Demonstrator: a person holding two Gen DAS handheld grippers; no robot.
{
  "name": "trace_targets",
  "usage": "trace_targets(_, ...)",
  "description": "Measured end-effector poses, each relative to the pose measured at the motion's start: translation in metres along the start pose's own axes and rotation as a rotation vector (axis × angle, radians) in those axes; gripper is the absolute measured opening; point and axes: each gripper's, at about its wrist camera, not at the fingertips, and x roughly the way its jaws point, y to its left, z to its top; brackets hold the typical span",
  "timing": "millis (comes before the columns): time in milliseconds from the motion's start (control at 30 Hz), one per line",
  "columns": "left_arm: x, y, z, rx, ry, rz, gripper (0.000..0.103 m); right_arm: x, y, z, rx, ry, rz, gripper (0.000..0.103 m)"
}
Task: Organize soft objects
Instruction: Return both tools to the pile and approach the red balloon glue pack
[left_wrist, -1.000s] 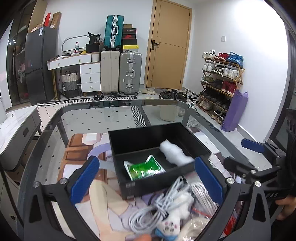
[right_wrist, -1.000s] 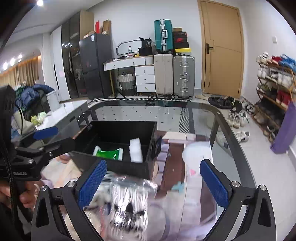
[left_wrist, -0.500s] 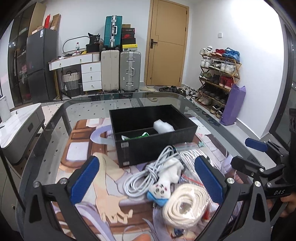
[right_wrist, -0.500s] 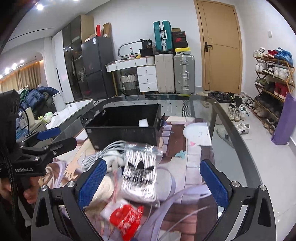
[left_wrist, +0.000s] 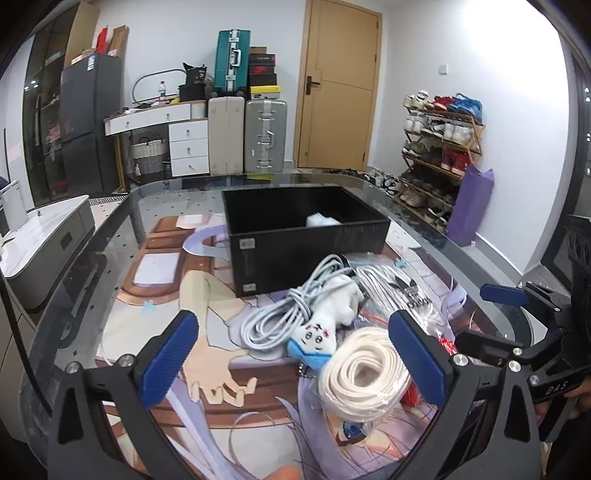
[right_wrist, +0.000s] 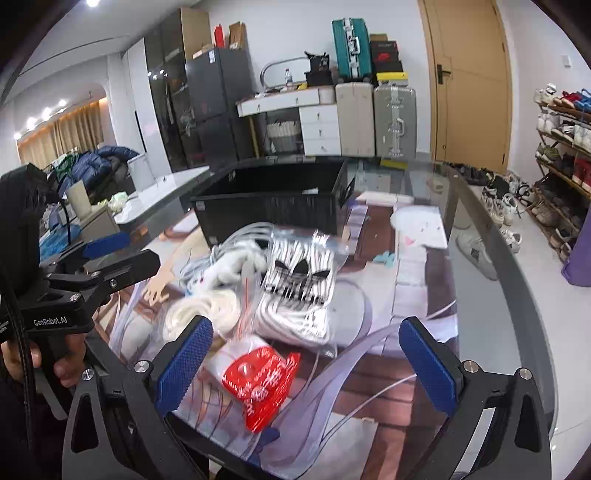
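In the left wrist view, the left hand-held gripper (left_wrist: 291, 352) is held wide apart and empty above a rope coil (left_wrist: 364, 376), a plush toy (left_wrist: 325, 317) and a grey cable (left_wrist: 280, 310), heaped on the bench (left_wrist: 122, 258) just before a black box (left_wrist: 306, 236). In the right wrist view, the right hand-held gripper (right_wrist: 306, 363) is likewise spread wide and empty over a red packet (right_wrist: 258, 380), with a bagged cord (right_wrist: 299, 291) just beyond it.

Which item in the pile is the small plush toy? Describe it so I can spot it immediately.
Start at the black box on the glass table; the pile lies just in front of it. The plush toy lies between the grey cable bundle and the cream rope coil: white, fuzzy, with a face and a blue end.
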Motion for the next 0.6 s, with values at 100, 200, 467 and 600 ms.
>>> trace_targets(100, 0.003, -0.005, -0.003, 0.028, 0.010, 0.001, 0.103, 0.007, 0.002, -0.004, -0.029, 0.034, 0.013, 0.102)
trace_targets(200, 0.007, -0.007, -0.007, 0.034, 0.023, -0.018, 0.103, 0.014, 0.004, -0.008, -0.034, 0.060, 0.024, 0.102)
trace_targets(467, 0.008, -0.010, -0.016, 0.045, 0.052, -0.050, 0.103, 0.024, 0.014, -0.016, -0.061, 0.099, 0.072, 0.102)
trace_targets(600, 0.005, -0.009, -0.016, 0.039, 0.046, -0.039, 0.103, 0.030, 0.021, -0.019, -0.065, 0.122, 0.093, 0.102)
